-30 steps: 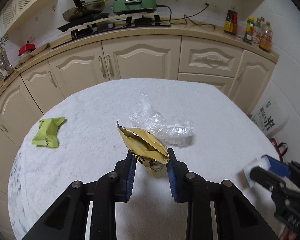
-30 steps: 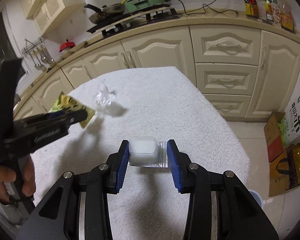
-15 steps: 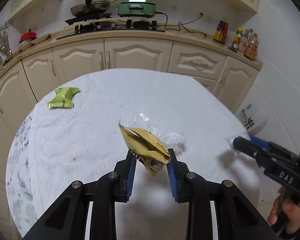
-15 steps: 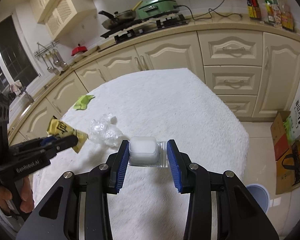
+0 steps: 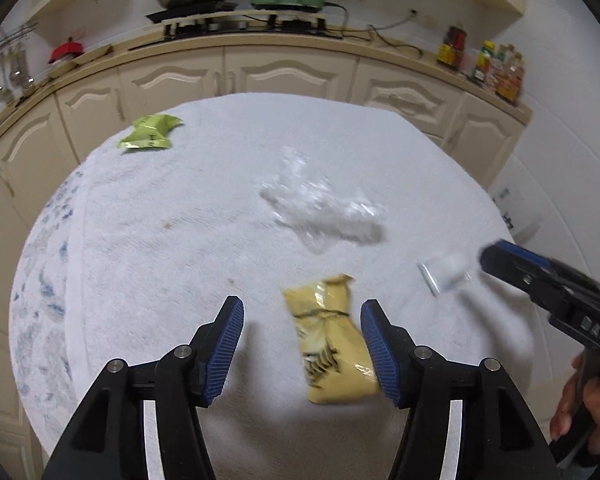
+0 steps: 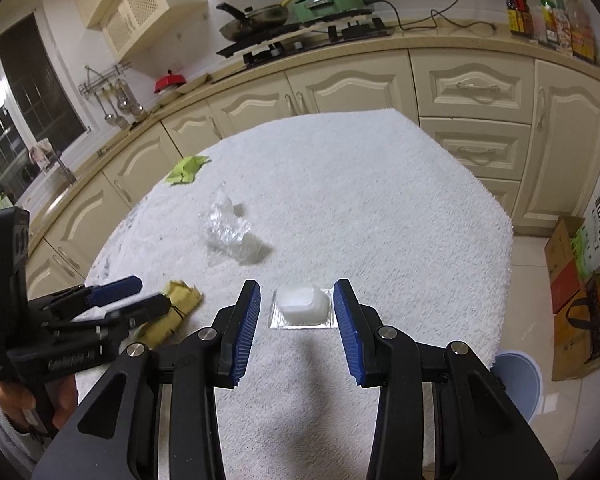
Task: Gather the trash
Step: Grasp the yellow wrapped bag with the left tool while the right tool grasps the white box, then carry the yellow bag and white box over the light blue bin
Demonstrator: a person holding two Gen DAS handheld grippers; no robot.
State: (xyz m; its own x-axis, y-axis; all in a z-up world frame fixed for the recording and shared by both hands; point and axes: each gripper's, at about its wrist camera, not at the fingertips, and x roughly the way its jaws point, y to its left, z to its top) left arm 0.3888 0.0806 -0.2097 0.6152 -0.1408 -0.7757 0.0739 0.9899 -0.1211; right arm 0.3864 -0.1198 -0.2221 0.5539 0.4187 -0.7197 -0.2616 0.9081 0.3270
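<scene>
My left gripper (image 5: 302,312) hovers over the white cloth-covered table (image 5: 160,240) and its jaws are opening. A crumpled yellow snack wrapper (image 5: 328,344) lies between them, loose beside the right pad and far from the left one. In the right wrist view that wrapper (image 6: 176,312) sits under the left gripper (image 6: 148,294). My right gripper (image 6: 296,296) is shut on a small white plastic cup with a clear flange (image 6: 302,308), also seen as a blurred cup (image 5: 446,276) at its tip in the left wrist view.
Crumpled clear plastic (image 5: 320,204) lies mid-table and a green wrapper (image 5: 150,134) at the far left. A blue bin (image 6: 518,380) stands on the floor off the table's right edge, near boxes and bags (image 6: 568,264). Cream cabinets ring the far side.
The left jaws have spread and let go of the yellow wrapper, which dropped from upright to lying between them. Both hands have shifted across the table; the right still holds its cup.
</scene>
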